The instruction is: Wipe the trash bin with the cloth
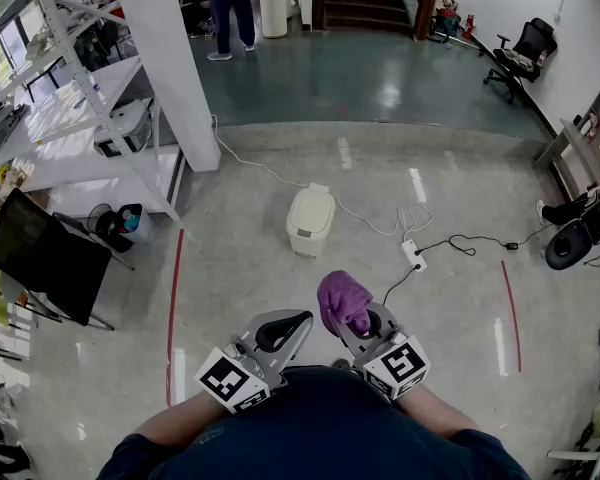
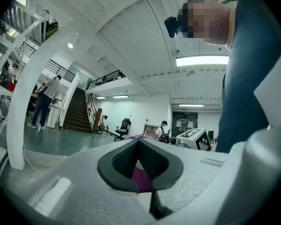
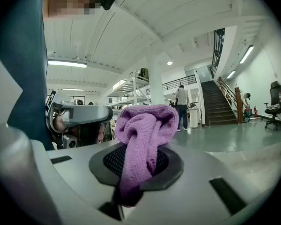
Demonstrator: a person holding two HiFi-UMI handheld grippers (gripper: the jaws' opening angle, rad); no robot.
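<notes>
A small cream trash bin [image 1: 310, 219] with its lid down stands on the floor ahead of me, well beyond both grippers. My right gripper [image 1: 365, 324] is held close to my body, shut on a purple cloth [image 1: 343, 301] that bunches up out of its jaws; in the right gripper view the cloth [image 3: 141, 139] hangs folded between the pads. My left gripper [image 1: 283, 331] is beside it at the left, shut with nothing in it. In the left gripper view the left gripper [image 2: 138, 165] has its jaws together, and a bit of the purple cloth [image 2: 141, 178] shows behind them.
A white power strip [image 1: 413, 255] with trailing cables lies on the floor right of the bin. A white pillar [image 1: 170, 58] and metal shelving [image 1: 70, 98] stand at the left with a black chair [image 1: 40, 258]. Red tape lines [image 1: 173, 298] mark the floor. People stand at the back.
</notes>
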